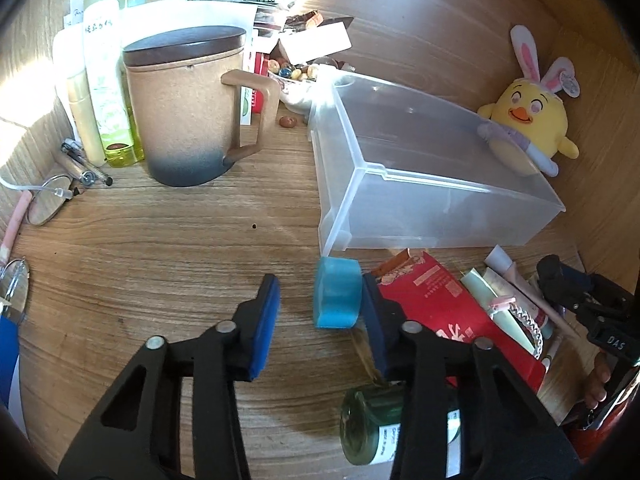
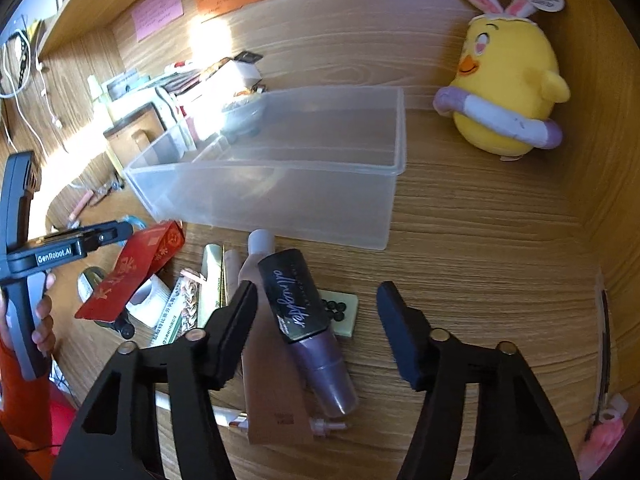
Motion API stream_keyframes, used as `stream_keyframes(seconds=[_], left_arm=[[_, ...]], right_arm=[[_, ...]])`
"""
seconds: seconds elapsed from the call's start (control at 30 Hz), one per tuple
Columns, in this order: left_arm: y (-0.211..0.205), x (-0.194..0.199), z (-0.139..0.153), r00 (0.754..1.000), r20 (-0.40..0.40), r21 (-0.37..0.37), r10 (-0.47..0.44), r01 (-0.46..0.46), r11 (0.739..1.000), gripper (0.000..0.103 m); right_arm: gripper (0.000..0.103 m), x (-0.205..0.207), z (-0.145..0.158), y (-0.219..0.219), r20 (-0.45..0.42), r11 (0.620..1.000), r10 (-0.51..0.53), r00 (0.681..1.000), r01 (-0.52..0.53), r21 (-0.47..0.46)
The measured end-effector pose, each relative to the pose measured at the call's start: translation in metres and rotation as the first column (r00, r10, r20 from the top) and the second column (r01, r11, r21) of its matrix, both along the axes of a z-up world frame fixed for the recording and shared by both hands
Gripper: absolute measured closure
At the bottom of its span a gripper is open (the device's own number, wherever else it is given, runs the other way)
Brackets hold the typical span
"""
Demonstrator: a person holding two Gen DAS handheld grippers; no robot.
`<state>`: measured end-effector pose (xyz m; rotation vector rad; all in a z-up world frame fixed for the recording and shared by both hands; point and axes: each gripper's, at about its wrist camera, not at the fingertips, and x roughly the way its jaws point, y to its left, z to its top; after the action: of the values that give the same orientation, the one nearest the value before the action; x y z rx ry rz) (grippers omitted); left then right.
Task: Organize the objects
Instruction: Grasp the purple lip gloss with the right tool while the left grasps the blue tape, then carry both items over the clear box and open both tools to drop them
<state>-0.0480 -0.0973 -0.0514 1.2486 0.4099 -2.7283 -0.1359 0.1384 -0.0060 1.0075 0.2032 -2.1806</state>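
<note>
Clear plastic bin [image 2: 276, 168] sits mid-worktop [image 2: 480, 260], nothing visible inside; one yellow chick plush [image 2: 508, 92] just beside its far corner. Left wrist view only: one lidded mug [image 1: 184, 108], one blue block [image 1: 336, 300] touching the inner pad of the left hand-held gripper [image 1: 320, 312], jaws apart, not clamped. Right wrist view only: one purple bottle [image 2: 308, 328] lying between the spread fingers of the right hand-held gripper [image 2: 318, 316]. One red packet [image 1: 448, 312] near the bin, possibly tilted.
</note>
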Motion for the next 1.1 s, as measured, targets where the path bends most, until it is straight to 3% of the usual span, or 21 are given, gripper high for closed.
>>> stream_keyframes(seconds=[0.2,0.27,0.57,0.6,1.1], left_arm=[[0.003,-0.004,-0.001,1.000,-0.006,-0.030,-0.008,0.008,1.000,0.085],[0.003,-0.003,0.000,1.000,-0.020,-0.036,0.006,-0.006,0.999,0.085],[0.007,0.008,0.020,0.996,-0.083,-0.057,0.029,-0.034,0.998,0.086],[0.008,0.009,0.025,0.993,-0.090,-0.062,0.076,-0.082,0.995,0.086],[0.026,0.004,0.078,0.978,-0.198,-0.049,0.060,-0.071,0.996,0.086]], right_arm=[[0.077,-0.001,-0.005,-0.008,0.006,1.000,0.015,1.000,-0.015,0.012],[0.079,-0.001,-0.004,-0.007,-0.001,1.000,0.009,1.000,-0.009,0.011],[0.080,-0.002,0.012,0.003,-0.042,0.999,-0.016,0.999,0.014,-0.034],[0.080,-0.002,0.015,0.005,-0.051,0.999,-0.016,0.999,0.014,-0.041],[0.080,-0.005,0.081,0.001,-0.202,0.989,0.026,0.979,-0.055,-0.138]])
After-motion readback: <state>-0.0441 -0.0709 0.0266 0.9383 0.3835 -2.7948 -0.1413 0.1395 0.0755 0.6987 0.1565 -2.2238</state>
